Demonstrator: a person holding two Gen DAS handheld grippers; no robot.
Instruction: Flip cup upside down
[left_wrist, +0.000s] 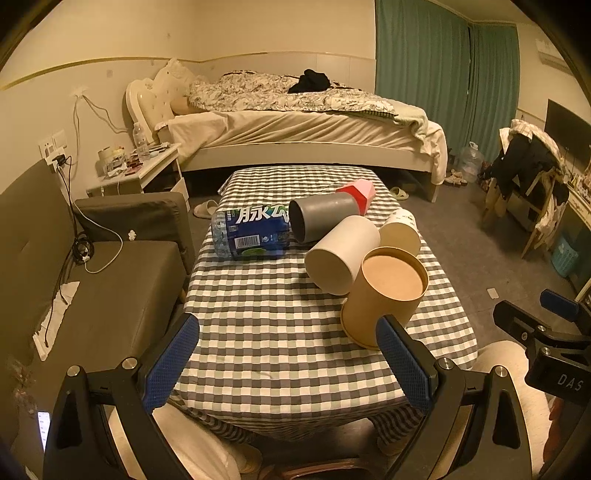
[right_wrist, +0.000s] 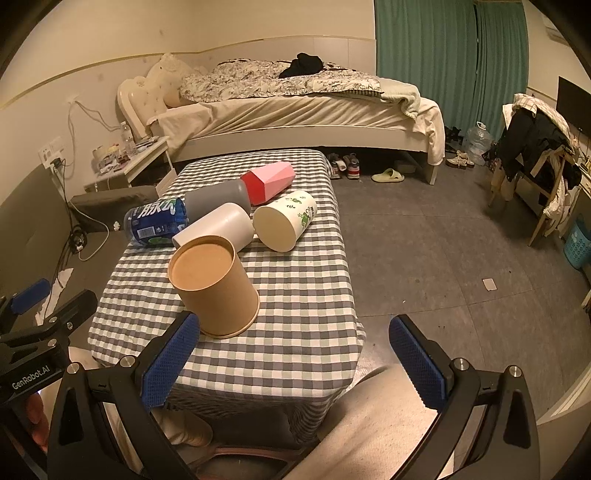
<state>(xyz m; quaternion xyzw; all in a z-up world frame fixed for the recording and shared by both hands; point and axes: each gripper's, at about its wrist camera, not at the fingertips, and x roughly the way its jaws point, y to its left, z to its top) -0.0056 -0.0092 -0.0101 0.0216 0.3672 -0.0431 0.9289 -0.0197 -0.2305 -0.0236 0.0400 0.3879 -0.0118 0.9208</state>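
Note:
A brown paper cup (left_wrist: 384, 295) stands upside down, rim on the checked tablecloth (left_wrist: 277, 332), base up; it shows in the right wrist view (right_wrist: 214, 284) too. Behind it lie a white cup (left_wrist: 343, 254), a grey cup (left_wrist: 321, 218), a leaf-printed cup (right_wrist: 286, 221) and a red and pink cup (right_wrist: 269, 182), all on their sides. My left gripper (left_wrist: 288, 362) is open and empty near the table's front edge, left of the brown cup. My right gripper (right_wrist: 295, 362) is open and empty, to the right of the brown cup.
A blue-labelled plastic bottle (left_wrist: 251, 234) lies on its side at the table's left. A dark sofa (left_wrist: 92, 280) stands left of the table, a bed (left_wrist: 303, 125) behind it. Grey floor (right_wrist: 443, 251) lies to the right, with a chair draped in clothes (right_wrist: 535, 155).

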